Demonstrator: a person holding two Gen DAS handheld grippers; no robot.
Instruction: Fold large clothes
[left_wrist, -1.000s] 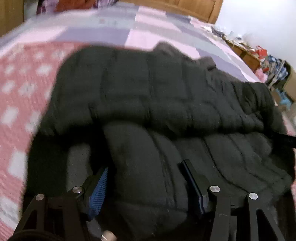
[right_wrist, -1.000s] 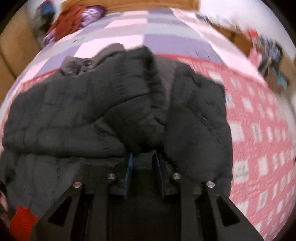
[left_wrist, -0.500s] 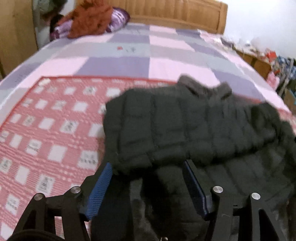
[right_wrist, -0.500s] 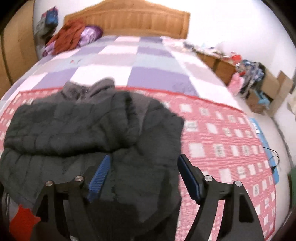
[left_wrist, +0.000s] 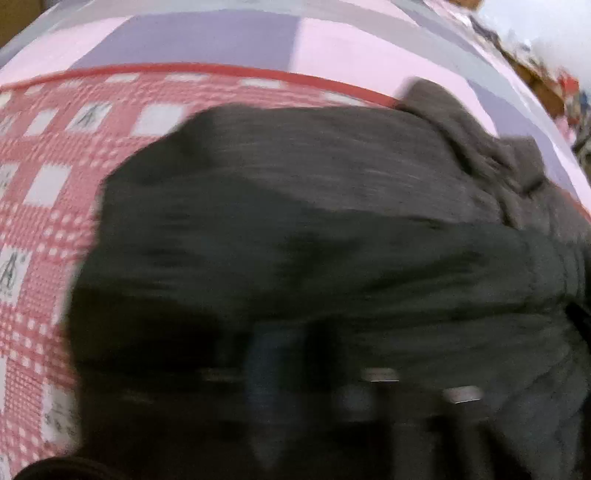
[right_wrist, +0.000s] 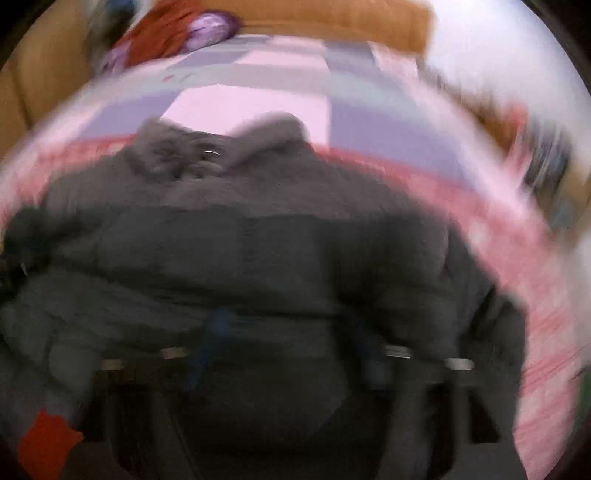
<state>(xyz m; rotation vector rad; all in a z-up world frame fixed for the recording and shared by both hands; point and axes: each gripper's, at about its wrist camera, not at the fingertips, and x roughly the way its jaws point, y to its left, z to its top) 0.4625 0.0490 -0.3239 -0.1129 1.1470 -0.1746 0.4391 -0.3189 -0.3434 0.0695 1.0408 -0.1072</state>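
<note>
Left wrist view is showing the dark padded jacket (left_wrist: 295, 221) lying on the checked bedspread (left_wrist: 44, 184), collar (left_wrist: 461, 122) pointing to the upper right. The left gripper (left_wrist: 306, 369), jaws just closing, is looking pressed together at the near hem; blur is hiding any pinch. The right gripper (right_wrist: 288, 350), also closing, is still straddling the jacket, looking spread.
</note>
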